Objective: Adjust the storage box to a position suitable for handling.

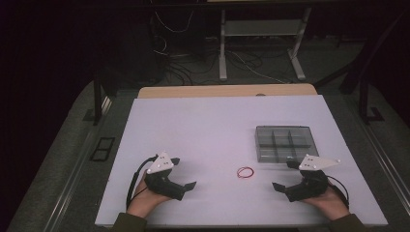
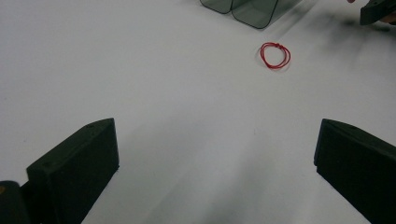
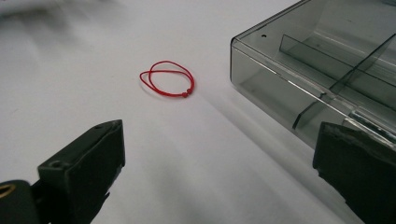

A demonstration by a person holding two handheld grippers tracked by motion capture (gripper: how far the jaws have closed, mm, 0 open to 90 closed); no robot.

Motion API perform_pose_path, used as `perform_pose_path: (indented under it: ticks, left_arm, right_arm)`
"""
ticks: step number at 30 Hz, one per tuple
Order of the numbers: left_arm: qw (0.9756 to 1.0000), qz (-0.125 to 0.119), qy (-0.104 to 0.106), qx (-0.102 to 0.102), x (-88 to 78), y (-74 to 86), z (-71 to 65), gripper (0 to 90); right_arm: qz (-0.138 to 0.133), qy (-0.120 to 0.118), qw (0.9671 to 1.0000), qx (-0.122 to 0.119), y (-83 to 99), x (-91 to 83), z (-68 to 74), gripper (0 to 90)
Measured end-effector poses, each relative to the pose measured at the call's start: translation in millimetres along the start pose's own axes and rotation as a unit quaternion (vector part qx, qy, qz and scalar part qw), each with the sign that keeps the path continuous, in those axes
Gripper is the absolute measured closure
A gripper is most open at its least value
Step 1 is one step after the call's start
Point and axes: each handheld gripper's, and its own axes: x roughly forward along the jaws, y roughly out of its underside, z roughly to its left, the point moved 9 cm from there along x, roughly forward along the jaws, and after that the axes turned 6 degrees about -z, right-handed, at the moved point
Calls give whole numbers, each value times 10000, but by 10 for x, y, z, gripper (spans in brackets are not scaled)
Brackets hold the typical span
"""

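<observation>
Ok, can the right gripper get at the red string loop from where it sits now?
Probably yes. The right gripper has its jaws wide open, and bare white table lies between it and the red string loop. The clear divided box sits off to the side, not across the path.

The place looked like a lab or test room set up for recording. A plain white board (image 1: 217,145) covered a light wooden desk (image 1: 227,90) under bright light while the room around stayed dark. Behind it, loose black and white cables (image 1: 193,65) trailed over grey carpet (image 1: 270,72) beneath a metal-legged workbench frame (image 1: 261,34).
</observation>
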Motion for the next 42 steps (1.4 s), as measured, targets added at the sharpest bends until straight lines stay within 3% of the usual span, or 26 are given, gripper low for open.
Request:
perform_pose_path:
  ticks: [14,30,42]
  left_arm:
    - [10000,-9,54,17,-14,2,-32,0]
    - [9999,-93,26,-90,-23,-13,4,0]
    - [9998,-156,-42,-137,-41,-24,15,0]
  right_arm:
    - [75,-88,9999,-86,-63,-39,14,22]
    - [-273,-105,9995,83,-227,-168,-93,22]
    - [-388,125,9992,35,-344,-308,-257,22]
